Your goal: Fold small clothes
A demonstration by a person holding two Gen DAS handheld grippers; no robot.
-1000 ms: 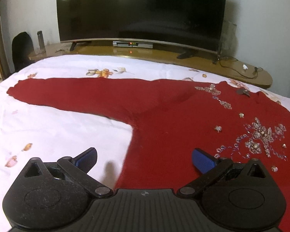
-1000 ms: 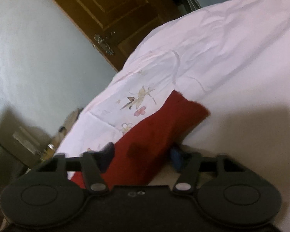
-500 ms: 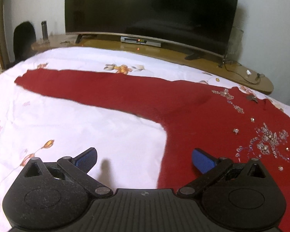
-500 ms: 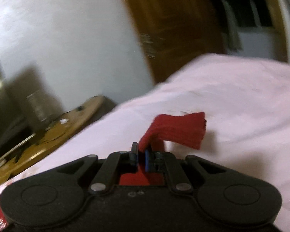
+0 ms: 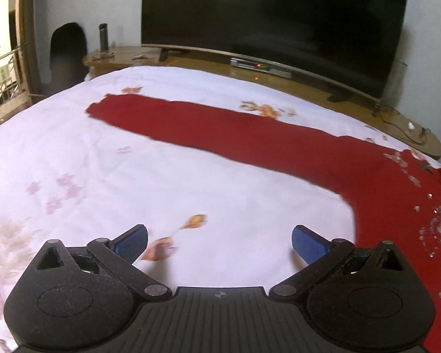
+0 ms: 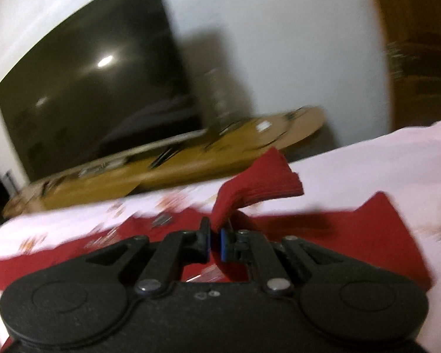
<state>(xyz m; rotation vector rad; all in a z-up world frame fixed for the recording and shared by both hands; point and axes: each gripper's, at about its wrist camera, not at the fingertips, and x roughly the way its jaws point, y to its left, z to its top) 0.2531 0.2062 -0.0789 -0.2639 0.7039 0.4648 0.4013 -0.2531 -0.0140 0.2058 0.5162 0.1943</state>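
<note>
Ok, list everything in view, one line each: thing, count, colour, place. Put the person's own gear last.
Garment: one, red, spread flat on the bed, beaded trim at the right; one sleeve stretched out left.
Sleeve end: one, red, lifted above the garment, pinched by the right gripper.
Bed sheet: one, white with floral print, under the garment.
Television: one, black, on the stand beyond the bed.
Stand: one, wooden, against the wall.
Set-top box: one, silver, under the television.
Cylinder: one, dark, on the stand's left end.
Left gripper: fingers open, above bare sheet.
Right gripper: fingers shut on the sleeve end.
</note>
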